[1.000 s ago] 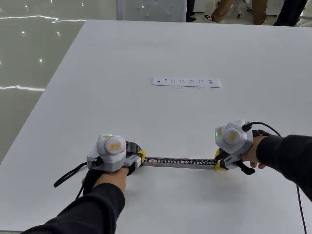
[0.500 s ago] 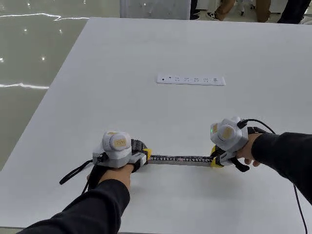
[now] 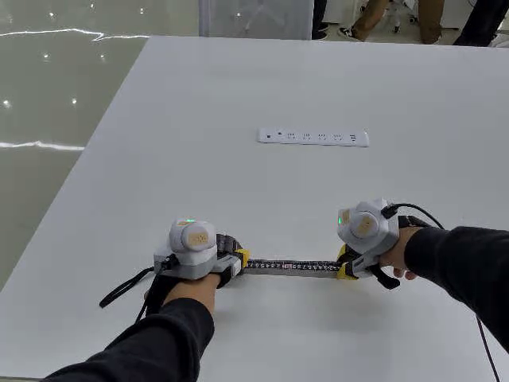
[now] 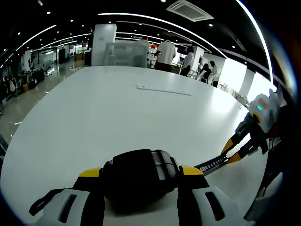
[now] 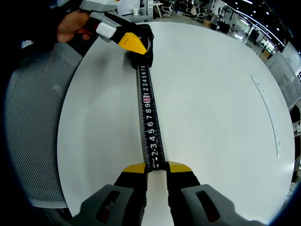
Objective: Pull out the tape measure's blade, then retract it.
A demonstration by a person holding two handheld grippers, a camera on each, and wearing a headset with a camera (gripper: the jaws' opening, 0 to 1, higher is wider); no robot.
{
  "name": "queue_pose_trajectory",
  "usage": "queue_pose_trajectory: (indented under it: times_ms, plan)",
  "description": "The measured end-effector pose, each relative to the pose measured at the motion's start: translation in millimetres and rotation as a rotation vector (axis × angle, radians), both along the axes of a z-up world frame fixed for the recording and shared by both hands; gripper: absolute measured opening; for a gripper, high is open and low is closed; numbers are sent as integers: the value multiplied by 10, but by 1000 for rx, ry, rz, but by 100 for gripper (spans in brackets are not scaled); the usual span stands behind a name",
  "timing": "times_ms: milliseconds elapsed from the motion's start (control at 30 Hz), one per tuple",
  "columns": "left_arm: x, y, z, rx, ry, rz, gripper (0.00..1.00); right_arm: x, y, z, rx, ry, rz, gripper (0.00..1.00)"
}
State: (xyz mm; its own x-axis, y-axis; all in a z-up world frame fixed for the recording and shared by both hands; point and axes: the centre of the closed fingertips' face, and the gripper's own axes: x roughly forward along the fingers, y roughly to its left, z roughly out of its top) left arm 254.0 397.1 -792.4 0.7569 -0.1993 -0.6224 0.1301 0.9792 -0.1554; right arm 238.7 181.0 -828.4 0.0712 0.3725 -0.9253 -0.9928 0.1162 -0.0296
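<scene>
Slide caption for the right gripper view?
Right gripper pinches the tip of the blade, which spans the white table to the tape measure case clamped by the left gripper.

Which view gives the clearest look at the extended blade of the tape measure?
The right gripper view: the black numbered tape-measure blade runs lengthwise from the right hand-held gripper, numerals legible. The head view shows a thin dark strip; the left gripper view, a short foreshortened stretch.

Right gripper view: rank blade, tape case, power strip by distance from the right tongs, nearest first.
1. Blade: clamped in the right tongs.
2. Tape case: at the blade's far end.
3. Power strip: far off, at the right.
</scene>
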Motion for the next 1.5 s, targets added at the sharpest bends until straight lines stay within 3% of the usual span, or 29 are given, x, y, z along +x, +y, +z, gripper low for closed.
queue_pose_trajectory:
  times_ms: [1167, 1500]
  plan:
    - [1, 4, -7, -28, 10, -12, 58, 0, 302, 6, 18, 18, -9, 11]
    - [-12, 1, -3, -41, 22, -35, 57, -35, 358, 8, 11, 1, 2, 11]
